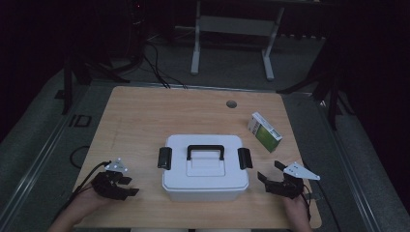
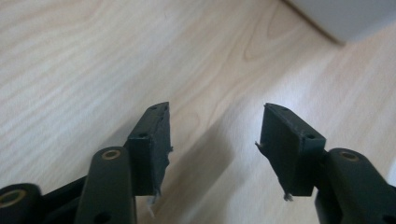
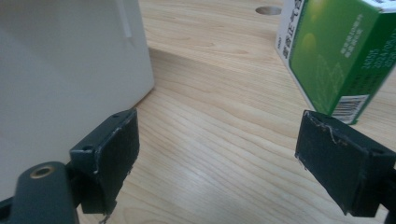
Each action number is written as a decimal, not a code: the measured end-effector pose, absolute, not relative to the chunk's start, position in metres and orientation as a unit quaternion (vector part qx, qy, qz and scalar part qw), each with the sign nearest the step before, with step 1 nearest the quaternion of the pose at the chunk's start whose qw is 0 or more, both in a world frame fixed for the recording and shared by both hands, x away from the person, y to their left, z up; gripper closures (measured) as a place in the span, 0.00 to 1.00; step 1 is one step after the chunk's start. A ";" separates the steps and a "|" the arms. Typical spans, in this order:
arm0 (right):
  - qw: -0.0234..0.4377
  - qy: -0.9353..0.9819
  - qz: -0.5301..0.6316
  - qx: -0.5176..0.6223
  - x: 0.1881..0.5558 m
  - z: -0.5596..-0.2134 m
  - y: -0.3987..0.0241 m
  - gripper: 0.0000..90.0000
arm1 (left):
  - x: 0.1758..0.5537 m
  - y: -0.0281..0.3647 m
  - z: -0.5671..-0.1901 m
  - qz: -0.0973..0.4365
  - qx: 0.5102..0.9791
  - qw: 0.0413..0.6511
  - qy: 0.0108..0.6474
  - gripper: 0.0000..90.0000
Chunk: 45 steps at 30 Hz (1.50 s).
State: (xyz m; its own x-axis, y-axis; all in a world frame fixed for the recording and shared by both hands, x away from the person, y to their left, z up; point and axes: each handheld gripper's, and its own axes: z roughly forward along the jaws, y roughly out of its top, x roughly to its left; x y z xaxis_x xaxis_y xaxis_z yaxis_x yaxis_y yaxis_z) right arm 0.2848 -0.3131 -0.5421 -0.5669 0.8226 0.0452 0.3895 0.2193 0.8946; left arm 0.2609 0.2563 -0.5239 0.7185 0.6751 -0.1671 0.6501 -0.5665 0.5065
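A white plastic storage box (image 1: pixel 205 169) sits near the front middle of the wooden worktop (image 1: pixel 145 116), its lid on, with a black carry handle (image 1: pixel 205 151) on top and a black latch on each short side: the left latch (image 1: pixel 165 158) and the right latch (image 1: pixel 244 158). The left gripper (image 1: pixel 130 186) rests low over the worktop just left of the box, apart from it, its jaws spread with only bare wood between them (the left gripper view shows a corner of the box off at the upper right). The right gripper (image 1: pixel 269 173) is near the box's right end, not touching it, its jaws wide apart and empty. In the right gripper view the box's white wall (image 3: pixel 70 70) stands just beside one jaw, and a green and white carton (image 3: pixel 336 56) stands beyond the other. From above, that carton (image 1: pixel 264 132) is behind and right of the box, well clear of it. A round cable hole (image 1: pixel 231 104) marks the worktop's far side.
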 end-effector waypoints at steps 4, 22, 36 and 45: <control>0.229 0.747 0.475 0.405 0.284 -0.543 -0.314 0.14 | 0.261 0.261 -0.517 0.013 0.895 0.258 0.364 0.46; 0.222 0.746 0.484 0.401 0.280 -0.543 -0.315 0.14 | 0.263 0.263 -0.503 -0.023 0.939 0.143 0.312 0.38; 0.218 0.746 0.488 0.398 0.279 -0.542 -0.315 0.14 | 0.274 0.275 -0.482 -0.047 0.940 0.127 0.314 0.33; 0.215 0.746 0.487 0.400 0.280 -0.544 -0.316 0.14 | 0.277 0.270 -0.448 -0.022 0.947 0.127 0.294 0.33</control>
